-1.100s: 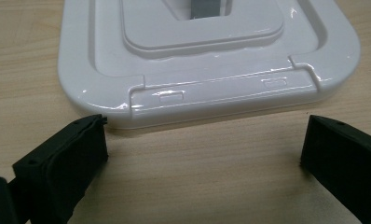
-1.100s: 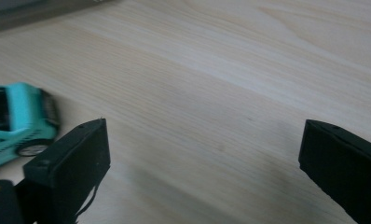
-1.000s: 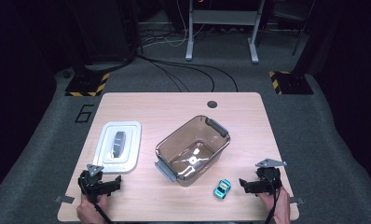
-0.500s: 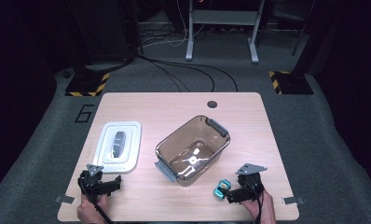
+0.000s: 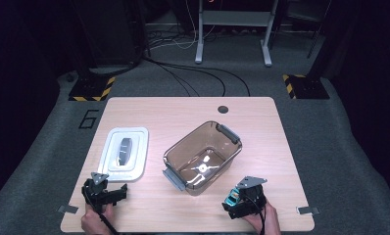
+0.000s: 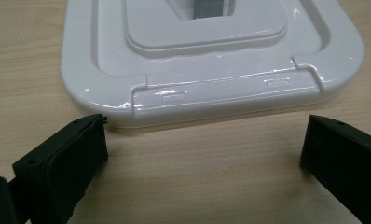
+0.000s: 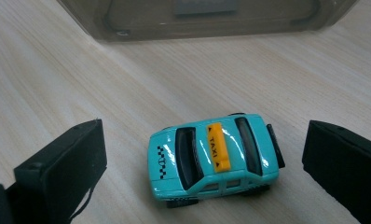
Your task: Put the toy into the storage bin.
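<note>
A turquoise toy taxi (image 7: 216, 156) with a yellow roof sign stands on the wooden table between the wide-apart jaws of my right gripper (image 7: 204, 163), touching neither. In the high view the taxi (image 5: 231, 199) peeks out at the left of my right gripper (image 5: 237, 205), just in front of the clear plastic bin (image 5: 203, 156). My left gripper (image 5: 115, 193) rests open near the front left of the table, facing the white lid (image 5: 124, 152). In the left gripper view the lid (image 6: 211, 60) lies just beyond the open jaws of my left gripper (image 6: 202, 154).
The bin's near wall (image 7: 207, 18) stands a short way beyond the taxi. The table (image 5: 183, 117) has a round cable hole (image 5: 223, 109) at the back. Tape marks sit at the front corners. Grey floor, cables and a stand leg (image 5: 200, 34) lie behind.
My right gripper has moved left along the front edge and now stands over the taxi, jaws either side of it. The left gripper has stayed put.
</note>
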Demonstrator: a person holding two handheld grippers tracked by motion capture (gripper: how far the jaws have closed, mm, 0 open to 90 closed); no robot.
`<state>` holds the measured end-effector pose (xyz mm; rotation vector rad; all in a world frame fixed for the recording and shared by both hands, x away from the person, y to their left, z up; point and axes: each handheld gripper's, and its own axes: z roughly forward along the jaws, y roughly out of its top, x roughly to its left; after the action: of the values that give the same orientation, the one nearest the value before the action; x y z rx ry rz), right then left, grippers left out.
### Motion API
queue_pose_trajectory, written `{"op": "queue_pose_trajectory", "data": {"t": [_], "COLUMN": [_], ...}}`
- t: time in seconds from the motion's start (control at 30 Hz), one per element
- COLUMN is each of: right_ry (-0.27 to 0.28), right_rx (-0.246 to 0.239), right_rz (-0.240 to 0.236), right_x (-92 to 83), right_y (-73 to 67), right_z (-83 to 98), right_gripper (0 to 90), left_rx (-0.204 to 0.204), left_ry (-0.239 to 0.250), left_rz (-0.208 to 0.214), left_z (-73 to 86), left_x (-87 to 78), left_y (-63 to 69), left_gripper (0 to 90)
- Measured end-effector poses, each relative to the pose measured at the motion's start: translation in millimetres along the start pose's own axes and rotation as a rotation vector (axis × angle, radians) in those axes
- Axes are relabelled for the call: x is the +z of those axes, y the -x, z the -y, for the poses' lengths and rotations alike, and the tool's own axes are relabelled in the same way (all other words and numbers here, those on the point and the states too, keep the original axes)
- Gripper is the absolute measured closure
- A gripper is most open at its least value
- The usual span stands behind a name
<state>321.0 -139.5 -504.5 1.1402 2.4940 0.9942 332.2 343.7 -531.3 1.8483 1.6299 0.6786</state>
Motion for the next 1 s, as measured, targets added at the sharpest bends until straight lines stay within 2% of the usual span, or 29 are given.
{"op": "queue_pose_trajectory", "data": {"t": [0.13, 0.27, 0.4, 0.5, 0.63, 0.83, 1.0], "right_ry": [-0.014, -0.014, -0.023, -0.031, -0.037, -0.037, -0.042], "right_rx": [-0.028, -0.034, -0.048, -0.039, -0.051, -0.080, -0.084], "right_rz": [-0.006, -0.018, 0.002, 0.002, -0.014, -0.005, -0.004], "right_x": [4.1, 7.9, 8.5, 9.1, 11.0, 8.9, 8.1], "right_y": [-1.4, 0.7, 0.0, 0.5, 1.2, 0.3, 1.0], "right_z": [1.0, 1.3, 1.3, 2.6, 4.4, 5.7, 5.8], "right_gripper": [0.0, 0.0, 2.3, 3.0, 9.8, 22.4, 23.2], "left_rx": [-0.001, 0.002, 0.001, 0.002, 0.002, 0.002, 0.001], "left_ry": [0.001, 0.003, 0.003, 0.003, 0.003, 0.003, 0.003], "left_rz": [0.000, -0.001, -0.001, -0.001, -0.001, -0.001, -0.001], "left_z": [0.0, -0.1, -0.1, -0.1, -0.2, -0.2, -0.2], "left_x": [0.1, 0.2, 0.3, 0.3, 0.3, 0.3, 0.3], "left_y": [0.1, -0.1, -0.1, -0.1, -0.1, -0.1, -0.1], "left_gripper": [0.0, 0.0, 0.0, 0.0, 0.0, 0.0, 0.0]}}
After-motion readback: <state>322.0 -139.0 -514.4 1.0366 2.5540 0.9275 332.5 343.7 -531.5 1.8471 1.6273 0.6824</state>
